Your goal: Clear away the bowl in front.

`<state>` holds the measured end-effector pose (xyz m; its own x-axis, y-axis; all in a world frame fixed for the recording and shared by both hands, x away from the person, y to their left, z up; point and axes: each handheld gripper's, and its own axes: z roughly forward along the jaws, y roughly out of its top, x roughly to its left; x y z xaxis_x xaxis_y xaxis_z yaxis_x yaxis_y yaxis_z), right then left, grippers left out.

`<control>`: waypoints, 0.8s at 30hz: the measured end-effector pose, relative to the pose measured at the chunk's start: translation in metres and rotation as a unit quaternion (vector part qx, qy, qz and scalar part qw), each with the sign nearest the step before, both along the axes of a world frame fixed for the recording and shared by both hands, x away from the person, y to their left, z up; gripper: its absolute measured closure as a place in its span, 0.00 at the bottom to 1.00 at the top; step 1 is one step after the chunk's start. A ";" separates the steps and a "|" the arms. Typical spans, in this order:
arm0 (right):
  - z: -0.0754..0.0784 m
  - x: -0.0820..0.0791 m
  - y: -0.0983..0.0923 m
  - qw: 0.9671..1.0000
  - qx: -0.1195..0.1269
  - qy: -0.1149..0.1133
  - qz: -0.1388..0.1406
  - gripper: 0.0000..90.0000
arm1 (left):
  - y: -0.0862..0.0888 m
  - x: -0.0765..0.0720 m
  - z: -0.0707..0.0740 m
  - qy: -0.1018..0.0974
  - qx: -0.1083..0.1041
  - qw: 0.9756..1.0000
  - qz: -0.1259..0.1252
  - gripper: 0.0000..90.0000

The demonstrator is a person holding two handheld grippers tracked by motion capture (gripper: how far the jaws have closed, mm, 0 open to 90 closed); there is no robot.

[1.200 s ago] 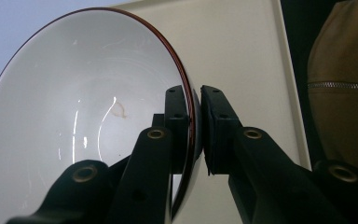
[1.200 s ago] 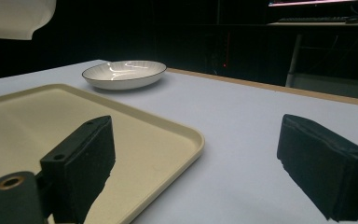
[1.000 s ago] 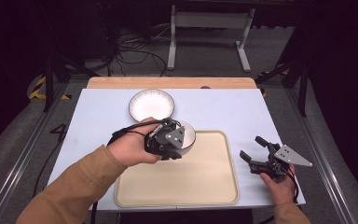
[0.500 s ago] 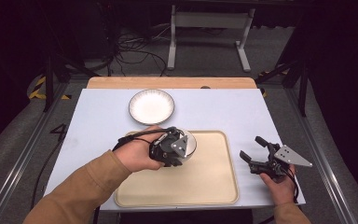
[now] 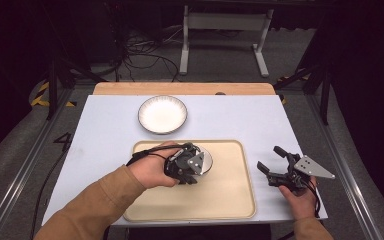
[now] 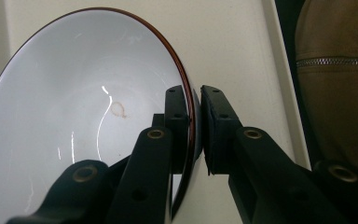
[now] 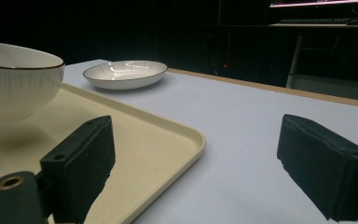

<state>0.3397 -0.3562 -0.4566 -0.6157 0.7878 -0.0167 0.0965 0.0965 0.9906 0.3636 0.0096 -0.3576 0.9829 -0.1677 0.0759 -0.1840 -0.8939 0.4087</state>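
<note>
left gripper view shows the left gripper clamped on the rim of the white brown-rimmed ceramic bowl, held low over the beige plastic tray apparently for setting down, while the right gripper waits, jaws apart.

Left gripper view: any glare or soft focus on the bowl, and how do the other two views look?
Left gripper view: bowl shows thin glare streaks; the near claw is sharp. Right gripper view: plate reflects highlights, its claw pads slightly soft. High view: table evenly lit, surroundings dark.
</note>
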 end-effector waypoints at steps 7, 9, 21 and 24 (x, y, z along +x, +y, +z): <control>0.000 0.000 0.000 1.000 0.001 -0.001 0.000 0.13 | -0.004 0.001 -0.011 0.009 0.004 1.000 0.003 0.91; 0.000 0.000 0.000 1.000 0.001 -0.001 0.000 0.13 | -0.003 0.002 -0.013 0.008 0.008 1.000 0.003 0.91; 0.000 0.000 0.000 1.000 0.001 -0.001 0.000 0.13 | -0.003 0.004 -0.022 0.010 0.017 1.000 0.009 0.91; 0.000 0.000 0.000 1.000 0.001 0.000 0.000 0.13 | -0.003 0.004 -0.024 0.011 0.018 1.000 0.010 0.91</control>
<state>0.3397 -0.3565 -0.4566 -0.6154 0.7881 -0.0148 0.0960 0.0936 0.9910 0.3678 0.0061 -0.3813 0.9875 -0.1501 0.0491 -0.1574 -0.9117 0.3796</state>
